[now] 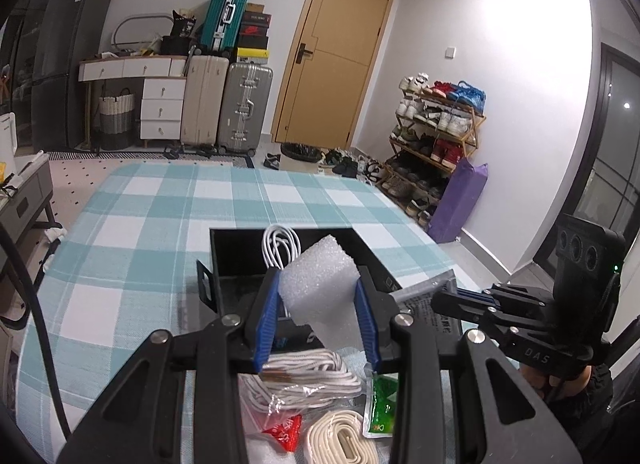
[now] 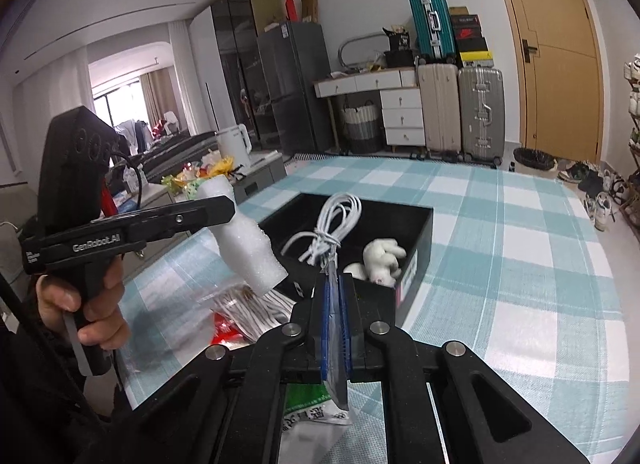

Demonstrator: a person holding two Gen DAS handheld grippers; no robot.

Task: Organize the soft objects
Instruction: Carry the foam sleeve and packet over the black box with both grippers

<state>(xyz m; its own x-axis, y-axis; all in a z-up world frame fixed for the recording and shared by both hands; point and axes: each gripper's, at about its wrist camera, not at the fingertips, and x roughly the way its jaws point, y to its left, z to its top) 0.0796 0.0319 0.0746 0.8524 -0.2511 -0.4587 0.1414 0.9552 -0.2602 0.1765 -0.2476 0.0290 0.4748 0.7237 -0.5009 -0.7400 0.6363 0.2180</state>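
Above a checked tabletop (image 2: 520,264), the left gripper (image 1: 318,300) has its jaws pressed on a white foam block (image 1: 318,284) lifted clear of the clutter. The block's long axis runs up and away from the jaws, tilted toward the open black box (image 2: 416,264) just ahead. The right gripper (image 2: 337,304), beside it and equally near the box, has its jaws fully closed on a thin plastic packet (image 2: 335,364). A coiled white cable (image 2: 332,232) and a plush toy (image 2: 382,260) already lie inside the box.

Bright, sharp; wall glare; fisheye-bent, perhaps vignetted edges.
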